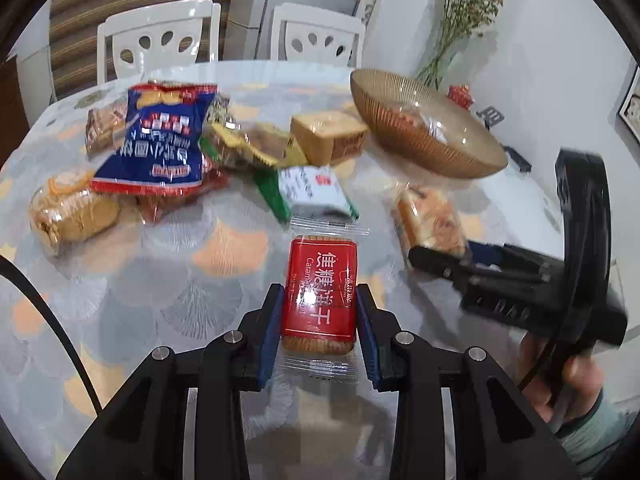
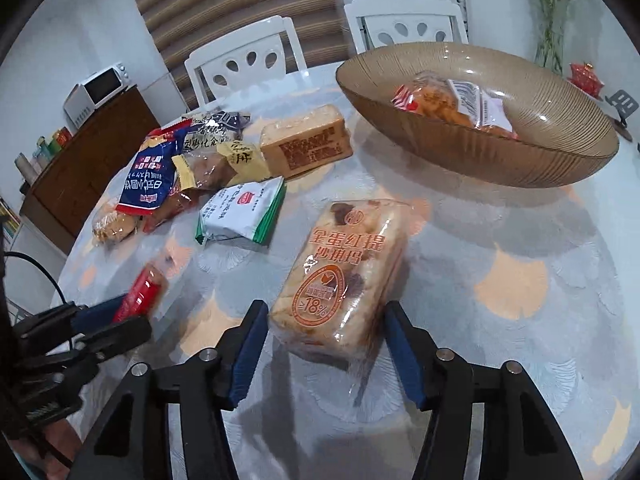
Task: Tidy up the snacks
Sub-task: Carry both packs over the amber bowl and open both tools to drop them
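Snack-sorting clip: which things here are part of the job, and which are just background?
In play: red caramel biscuit pack clamped in the left gripper; sachima pack between the right gripper's fingers; amber bowl; blue bag; green-white packet.

Background: microwave; white chairs; dried flowers.

Red biscuit packet [image 1: 319, 290], amber ribbed bowl [image 1: 424, 132]

The red biscuit pack [image 1: 319, 292] has a glossy plastic wrapper with clear crimped ends. The cake pack [image 2: 340, 276] wears clear, shiny film. The bowl [image 2: 560, 120] near the tabletop's far edge looks like ribbed amber glass. A smooth, glossy patterned cover [image 1: 180, 280] lies over the table. The chairs [image 1: 160, 36] are glossy white plastic.
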Tool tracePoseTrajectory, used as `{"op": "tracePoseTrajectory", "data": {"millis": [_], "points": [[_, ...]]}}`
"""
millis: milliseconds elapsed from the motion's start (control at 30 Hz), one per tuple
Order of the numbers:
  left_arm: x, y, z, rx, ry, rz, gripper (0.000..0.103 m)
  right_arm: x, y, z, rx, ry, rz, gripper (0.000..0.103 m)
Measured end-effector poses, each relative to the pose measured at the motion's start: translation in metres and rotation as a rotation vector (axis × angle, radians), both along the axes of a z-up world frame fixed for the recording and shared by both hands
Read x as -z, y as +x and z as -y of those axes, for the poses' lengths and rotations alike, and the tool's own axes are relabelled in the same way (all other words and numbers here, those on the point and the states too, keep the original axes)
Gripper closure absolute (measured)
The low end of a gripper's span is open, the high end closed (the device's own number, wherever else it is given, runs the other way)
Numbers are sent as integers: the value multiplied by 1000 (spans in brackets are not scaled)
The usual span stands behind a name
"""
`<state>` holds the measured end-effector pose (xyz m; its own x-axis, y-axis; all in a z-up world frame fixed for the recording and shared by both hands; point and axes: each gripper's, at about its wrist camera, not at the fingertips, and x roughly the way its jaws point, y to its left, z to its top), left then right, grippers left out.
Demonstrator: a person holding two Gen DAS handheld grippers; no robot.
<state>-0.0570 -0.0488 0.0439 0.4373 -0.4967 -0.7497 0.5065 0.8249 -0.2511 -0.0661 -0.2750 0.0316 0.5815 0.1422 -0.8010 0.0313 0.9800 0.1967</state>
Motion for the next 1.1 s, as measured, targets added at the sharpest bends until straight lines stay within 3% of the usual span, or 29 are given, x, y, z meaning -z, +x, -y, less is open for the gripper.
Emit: {"op": "tracePoseTrajectory", "data": {"millis": [100,533,833,1100], "points": [[-7,0,4,-7,7,19,71,-8,-9,-8,-36,-39,40,49],[-74,20,41,14,-51,158,71,-89,-37,26,-25,88,246,51],[-104,58,116,111,-62,223,71,-143,-27,88,156,46,401,51],[-107,103,173,146,-109,213,71,-144,20,135,327,5,396,51]]}}
